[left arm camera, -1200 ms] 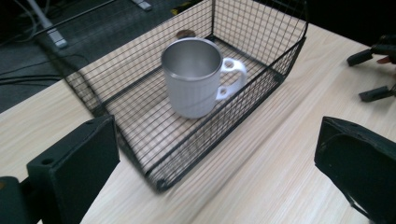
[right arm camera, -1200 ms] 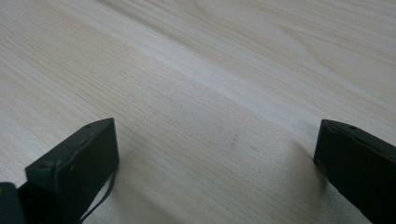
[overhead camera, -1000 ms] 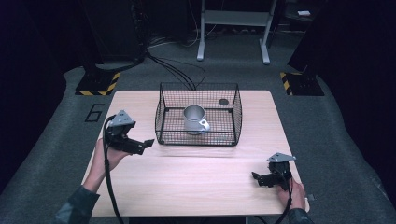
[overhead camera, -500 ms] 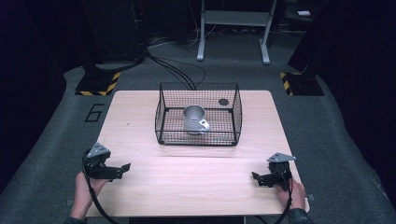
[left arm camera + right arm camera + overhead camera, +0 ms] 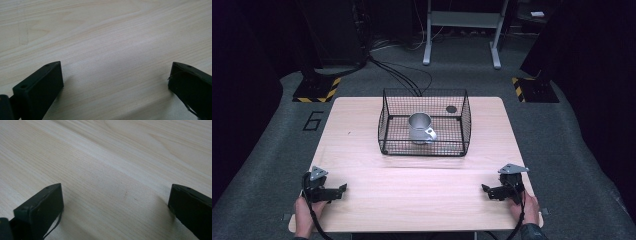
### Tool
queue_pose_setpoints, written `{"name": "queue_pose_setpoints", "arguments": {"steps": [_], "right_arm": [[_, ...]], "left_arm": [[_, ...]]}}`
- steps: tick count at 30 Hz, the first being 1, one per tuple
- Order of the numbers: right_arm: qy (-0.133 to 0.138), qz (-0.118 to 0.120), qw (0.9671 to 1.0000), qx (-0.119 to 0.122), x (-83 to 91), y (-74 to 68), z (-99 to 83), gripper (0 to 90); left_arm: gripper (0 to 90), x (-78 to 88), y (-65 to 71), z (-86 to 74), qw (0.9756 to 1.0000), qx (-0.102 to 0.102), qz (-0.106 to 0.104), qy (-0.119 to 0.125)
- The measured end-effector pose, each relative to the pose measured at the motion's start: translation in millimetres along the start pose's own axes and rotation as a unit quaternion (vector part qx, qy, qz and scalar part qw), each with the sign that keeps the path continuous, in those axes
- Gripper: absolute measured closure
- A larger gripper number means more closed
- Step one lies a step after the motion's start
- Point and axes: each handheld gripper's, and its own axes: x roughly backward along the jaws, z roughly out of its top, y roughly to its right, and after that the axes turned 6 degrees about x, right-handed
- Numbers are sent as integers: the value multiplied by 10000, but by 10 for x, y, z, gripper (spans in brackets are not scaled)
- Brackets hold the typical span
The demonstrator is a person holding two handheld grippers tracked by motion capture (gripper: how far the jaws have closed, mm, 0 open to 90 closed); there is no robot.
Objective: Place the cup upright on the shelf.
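Black wire basket [image 5: 424, 125] mid-table holds one steel cup [image 5: 420, 127], upright. Both grippers, left [image 5: 343, 188] and right [image 5: 484, 189], rest near the table's [image 5: 362, 145] front edge, jaws wide, empty, well apart from it. A reach over the rim could snag mesh or tip the cup. Two grippers, one basket, one cup.

On one light wooden table [image 5: 362, 150] are counted one black wire-mesh basket [image 5: 425, 146], one silver metal cup with a handle [image 5: 420, 128] and one small dark round disc [image 5: 451, 109] inside it, and two black two-jaw grippers, left [image 5: 343, 188] and right [image 5: 485, 189].
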Motion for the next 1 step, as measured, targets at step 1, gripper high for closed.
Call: {"name": "queue_pose_setpoints", "arguments": {"steps": [1], "right_arm": [[-7,9,10000,24,2,3,-1,0]], "left_arm": [[0,-9,-5,9,10000,31,23,3]]}}
